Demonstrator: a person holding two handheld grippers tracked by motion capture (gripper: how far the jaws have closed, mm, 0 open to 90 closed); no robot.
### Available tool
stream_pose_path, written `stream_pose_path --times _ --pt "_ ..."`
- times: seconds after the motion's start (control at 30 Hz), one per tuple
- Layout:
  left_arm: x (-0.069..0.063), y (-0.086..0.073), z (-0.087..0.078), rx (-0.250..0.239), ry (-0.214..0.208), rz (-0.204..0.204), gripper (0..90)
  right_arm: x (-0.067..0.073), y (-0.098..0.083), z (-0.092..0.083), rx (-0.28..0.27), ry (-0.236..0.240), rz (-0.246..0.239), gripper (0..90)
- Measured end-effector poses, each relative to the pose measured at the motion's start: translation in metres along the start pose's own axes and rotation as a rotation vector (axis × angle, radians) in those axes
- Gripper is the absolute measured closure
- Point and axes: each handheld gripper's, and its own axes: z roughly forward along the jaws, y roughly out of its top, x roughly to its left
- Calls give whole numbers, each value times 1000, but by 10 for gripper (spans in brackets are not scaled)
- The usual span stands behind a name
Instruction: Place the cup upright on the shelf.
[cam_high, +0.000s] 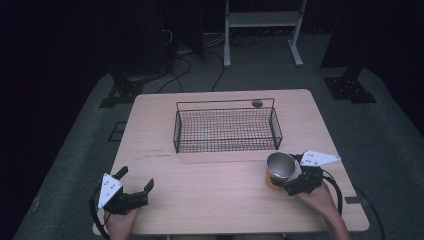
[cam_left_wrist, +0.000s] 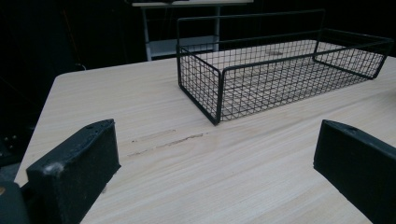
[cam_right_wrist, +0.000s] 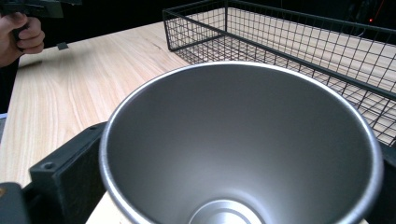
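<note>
A metal cup (cam_high: 279, 167) with a shiny inside and an orange-yellow outer wall stands upright near the table's right front. My right gripper (cam_high: 286, 174) is shut on it, one jaw on each side of its wall. In the right gripper view the cup's mouth (cam_right_wrist: 243, 140) opens wide between the jaws of the right gripper (cam_right_wrist: 229, 177); I cannot tell whether its base touches the table. My left gripper (cam_high: 135, 179) rests open at the front left with nothing between its jaws. In its own view the left gripper (cam_left_wrist: 217, 154) faces the black wire basket (cam_left_wrist: 219, 88).
The empty black wire basket (cam_high: 225, 127) sits at the middle back of the wooden table (cam_high: 210, 185). A round hole (cam_high: 257, 103) lies behind it. The other hand (cam_right_wrist: 21, 35) shows far off. A white stand (cam_high: 262, 30) and cables are on the floor beyond.
</note>
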Motion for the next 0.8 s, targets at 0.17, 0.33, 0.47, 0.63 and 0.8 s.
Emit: stream_pose_path --times 0.17,0.33,0.47,0.63,0.8 --pt "1 0 0 -2 1 -3 0 -2 -1 1 10 -3 6 1" --pt "0 0 1 6 -2 2 0 -4 -1 0 12 6 2 81" --pt "0 0 1 3 -2 0 0 -4 0 0 13 15 -4 118" --pt "0 0 0 -1 0 -2 0 -4 0 0 16 17 -9 120" --pt "1 0 0 1 2 -2 0 -4 1 0 18 23 -7 121"
